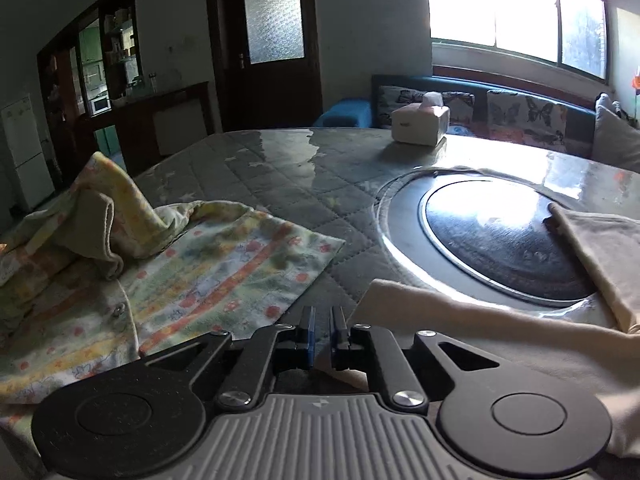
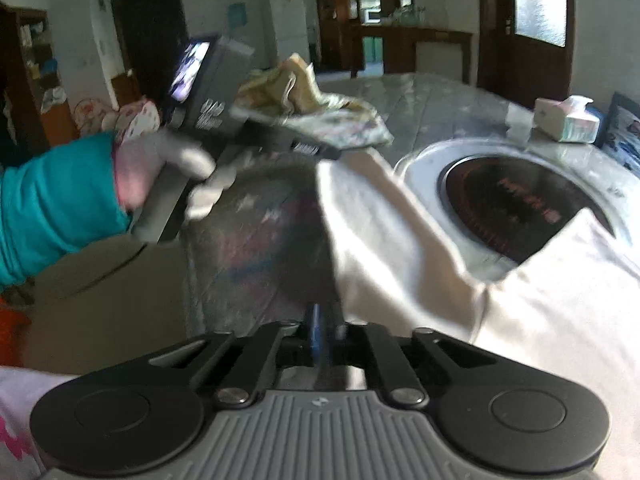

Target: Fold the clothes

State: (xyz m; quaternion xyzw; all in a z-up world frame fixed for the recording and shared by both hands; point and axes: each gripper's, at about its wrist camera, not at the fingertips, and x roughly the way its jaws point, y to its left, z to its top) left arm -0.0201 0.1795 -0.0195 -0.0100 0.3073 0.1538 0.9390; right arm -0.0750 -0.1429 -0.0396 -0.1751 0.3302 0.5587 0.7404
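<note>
Two garments lie on the quilted table (image 1: 280, 184), and the round hob (image 1: 504, 236) set into its top serves as the landmark. A cream shirt (image 1: 500, 332) is draped against the hob's near rim; one sleeve crosses in front of it, and another part lies over its right edge. In the right wrist view the same shirt (image 2: 400, 236) rises in a fold at the hob's (image 2: 516, 208) near-left side and spreads wide to the near right of it. A printed shirt (image 1: 192, 276) with orange, yellow and green patterning lies rumpled well to the left of the hob, its collar end heaped up, a metal snap showing near its edge. From the right wrist it (image 2: 312, 108) sits beyond the hob's left side, blurred.

The left gripper (image 1: 322, 336) hangs low at the near side of the hob, between the two garments; its blue-padded jaws are drawn almost together with a thin slit between them, nothing in it. The right gripper (image 2: 326, 328) is also near the hob's near-left side, jaws close together at the cream shirt's edge; blur hides whether cloth is caught.

A gloved left hand (image 2: 176, 168) holds the other tool left of the hob. A tissue box (image 1: 420, 124) stands beyond the hob.
</note>
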